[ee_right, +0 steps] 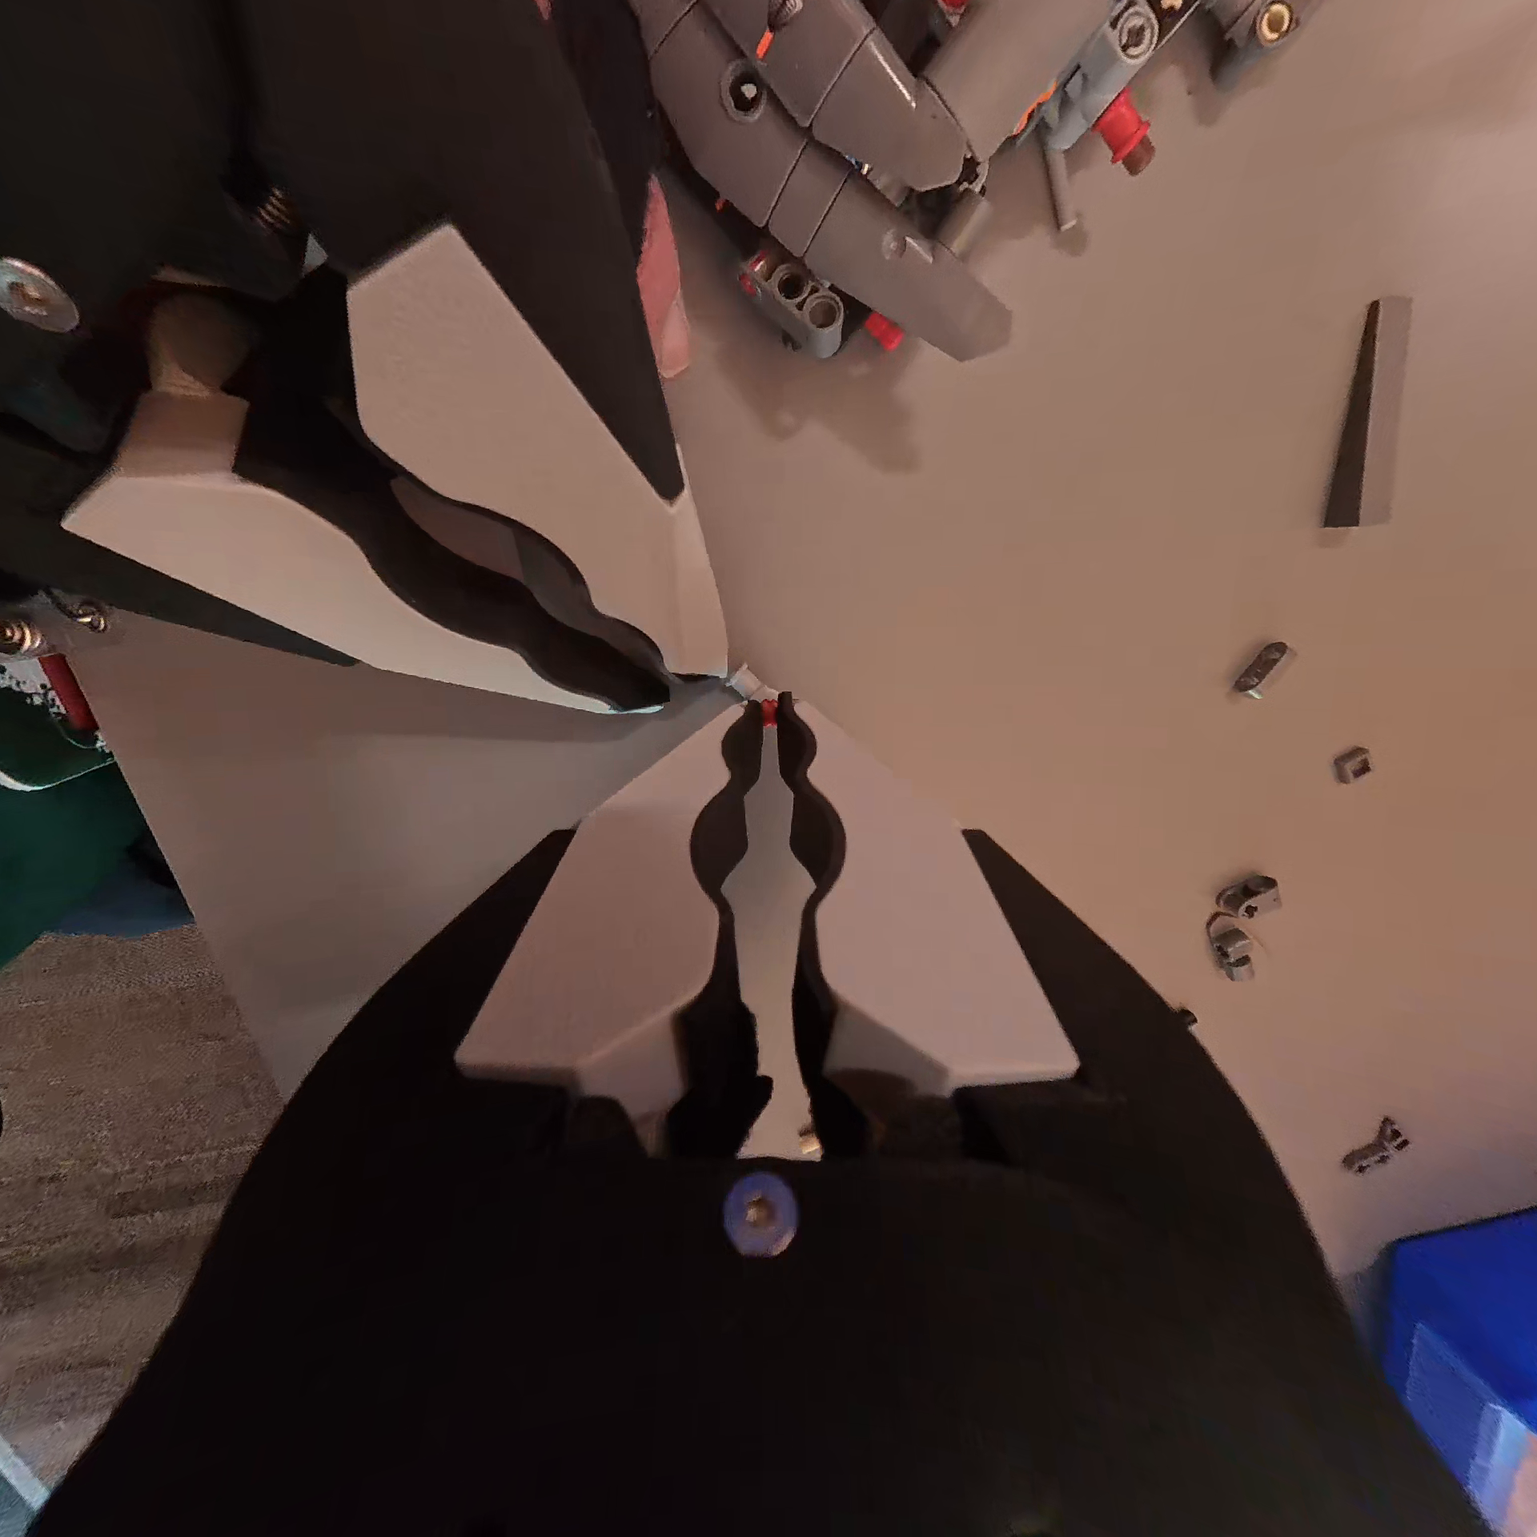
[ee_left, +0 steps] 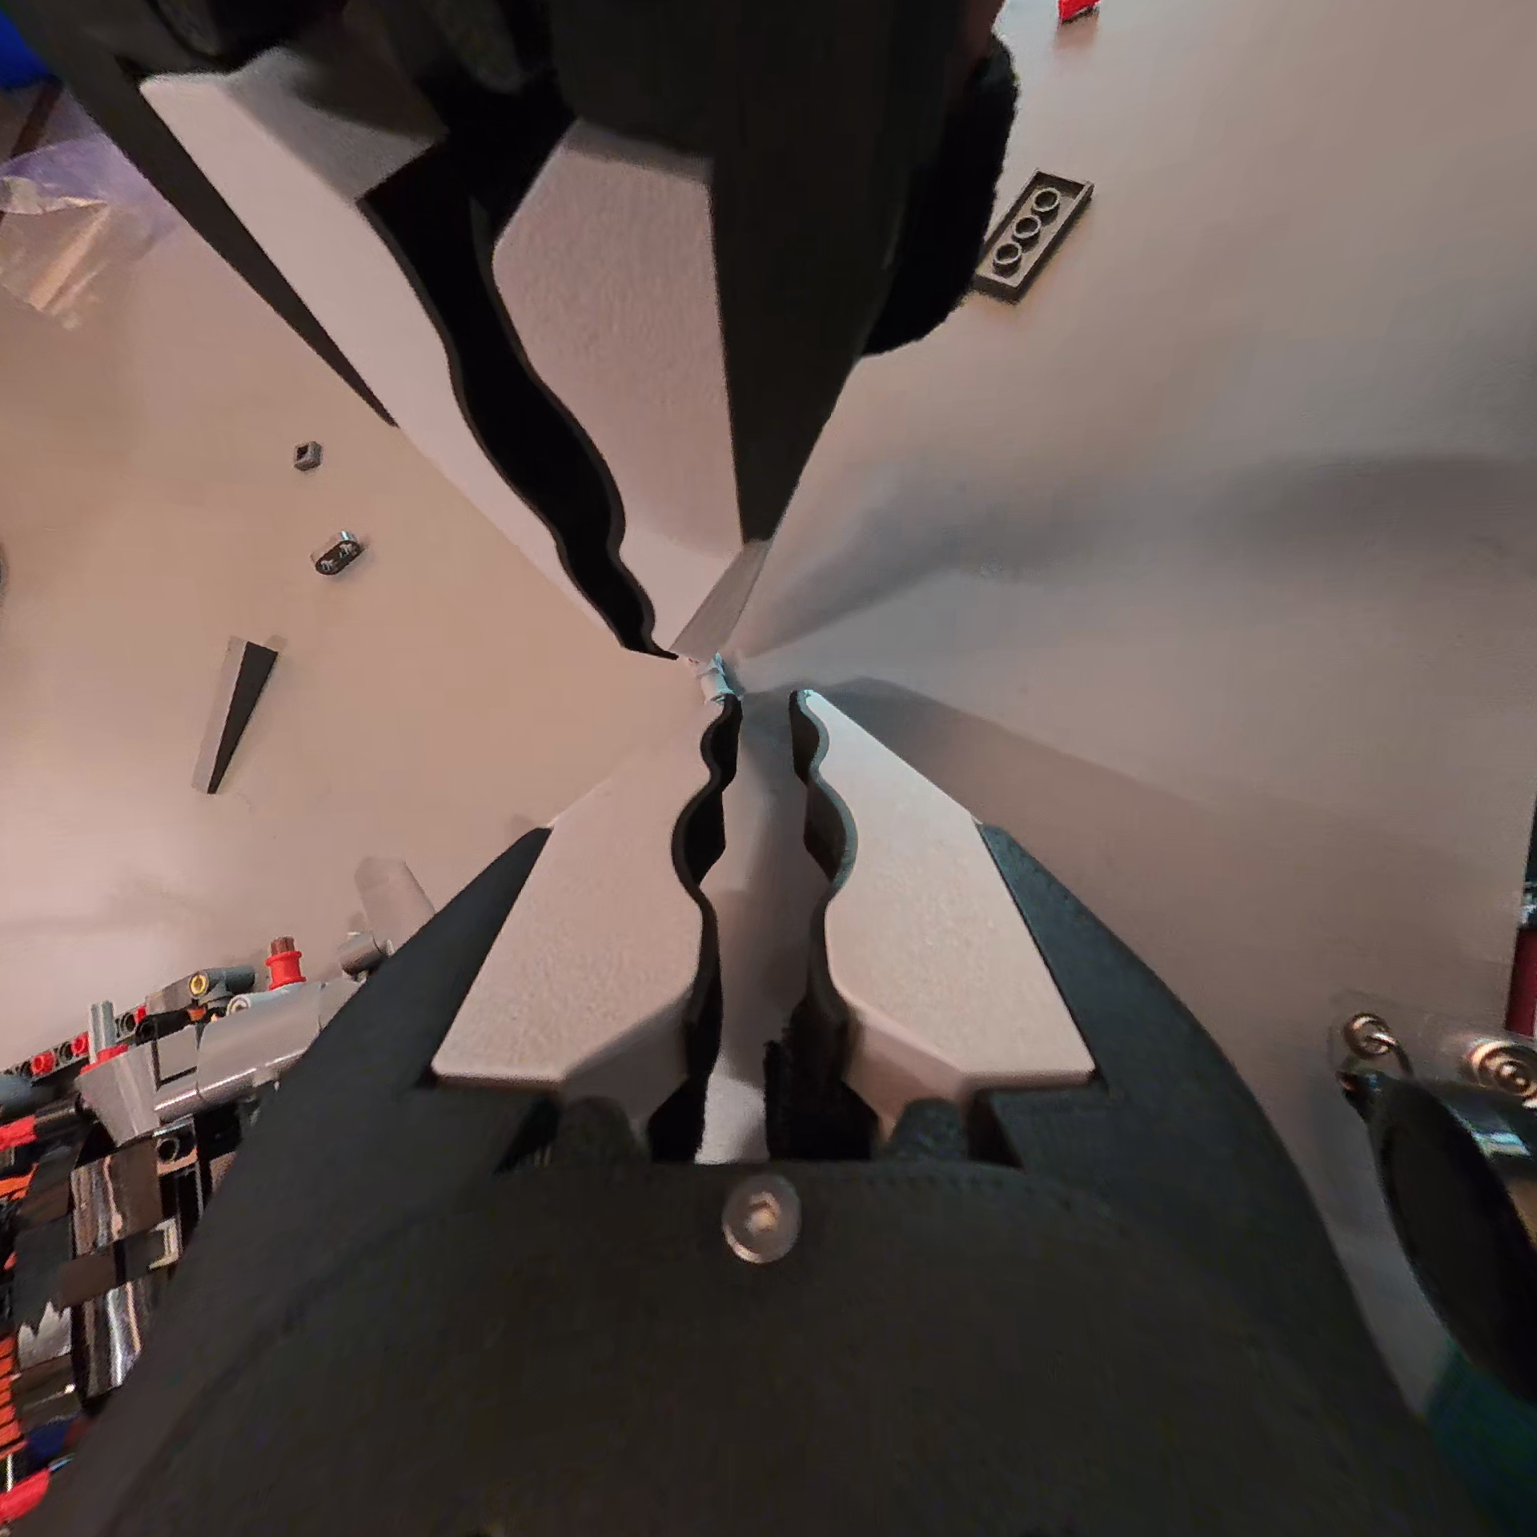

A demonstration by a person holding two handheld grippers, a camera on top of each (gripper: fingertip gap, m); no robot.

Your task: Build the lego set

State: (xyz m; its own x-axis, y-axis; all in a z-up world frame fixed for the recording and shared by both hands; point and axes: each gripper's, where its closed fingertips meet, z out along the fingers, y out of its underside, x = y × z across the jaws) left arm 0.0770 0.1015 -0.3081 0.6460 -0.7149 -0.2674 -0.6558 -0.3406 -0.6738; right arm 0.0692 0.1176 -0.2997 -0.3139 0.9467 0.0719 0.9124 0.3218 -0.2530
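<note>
My right gripper (ee_right: pixel 769 714) is shut on a tiny red Lego piece (ee_right: pixel 769 713) just above the white table (ee_right: pixel 998 582). A small light grey piece (ee_right: pixel 740 680) sits right against the red one. It also shows in the left wrist view (ee_left: pixel 714 678), between both grippers' tips. My left gripper (ee_left: pixel 767 697) has its tips a narrow gap apart, with nothing visible between them. Its left fingertip (ee_left: pixel 733 707) touches the grey piece. The right gripper (ee_left: pixel 669 653) comes in from above in the left wrist view. The left gripper (ee_right: pixel 665 690) comes in from the left in the right wrist view.
The part-built grey model (ee_right: pixel 832 150) (ee_left: pixel 166 1081) lies nearby. A dark wedge (ee_right: pixel 1364 416) (ee_left: pixel 241 715), a dark studded plate (ee_left: pixel 1031 233) and small grey parts (ee_right: pixel 1264 665) (ee_right: pixel 1243 923) (ee_left: pixel 337 553) lie loose. A blue bin (ee_right: pixel 1464 1372) stands at the table's edge, with carpet (ee_right: pixel 108 1123) below.
</note>
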